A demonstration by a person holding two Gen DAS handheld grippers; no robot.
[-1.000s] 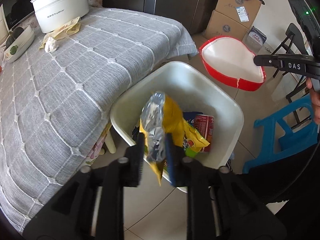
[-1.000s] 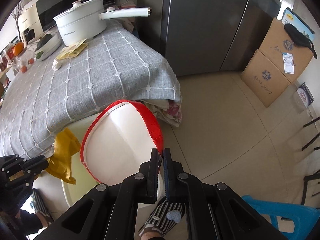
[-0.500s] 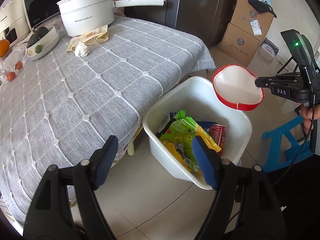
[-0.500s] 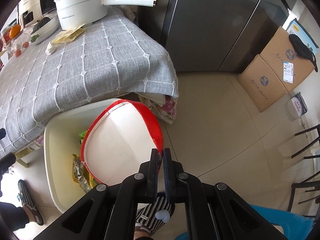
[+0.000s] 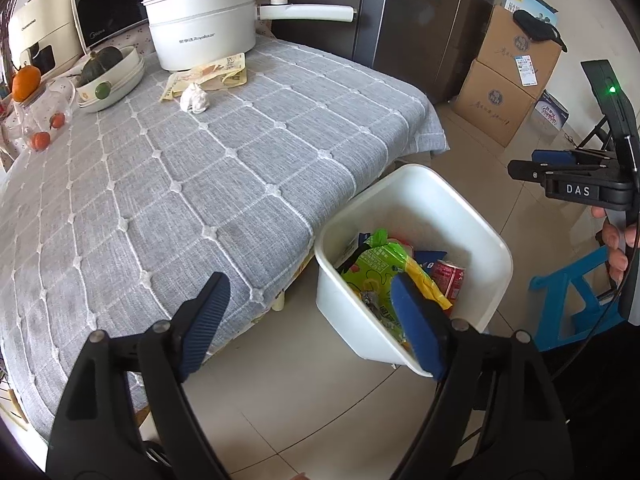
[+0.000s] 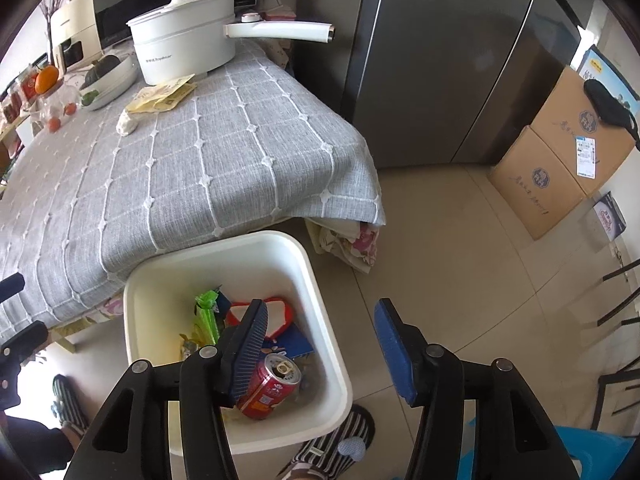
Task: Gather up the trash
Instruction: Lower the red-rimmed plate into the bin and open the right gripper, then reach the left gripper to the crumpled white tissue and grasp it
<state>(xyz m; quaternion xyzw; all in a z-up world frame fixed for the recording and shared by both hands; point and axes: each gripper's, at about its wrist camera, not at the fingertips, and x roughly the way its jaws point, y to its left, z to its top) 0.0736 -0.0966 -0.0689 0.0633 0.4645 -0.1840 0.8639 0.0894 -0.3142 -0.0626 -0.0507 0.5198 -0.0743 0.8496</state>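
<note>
Trash in two places: most of it down in the bin, two pieces lying on the table.

Table [image 5: 200, 184]: wide, under a grey quilted cloth, bare across the near half. Reach well across it, toward the far end.

Bin [image 5: 496, 248]: white, on the floor just beside the table corner, holding a green wrapper [image 5: 376, 268], a red can [image 6: 268, 384] and a red-rimmed paper bowl [image 6: 276, 316]. Leave where it stands; close enough for a short carry.

Pot [image 5: 200, 28]: white, long handle, right behind the leftovers. Come in low from the near side to avoid knocking it.

Left claw [image 5: 308, 284]: spread wide, gripping nothing, out over the table edge and the bin. Probably the better one for the next pick, being nearer the table.

Right claw [image 6: 322, 308]: also spread wide and empty, above the bin. Keep clear of the left one's path.

Yellow wrapper [image 5: 212, 76]: flat, partly touching the pot's base. Pinch a free edge and lift; pressing down flat likely to just slide it on the cloth.

Tissue [image 5: 195, 98]: crumpled, white, just beside the wrapper. Soft and light, so close fully around its middle.
</note>
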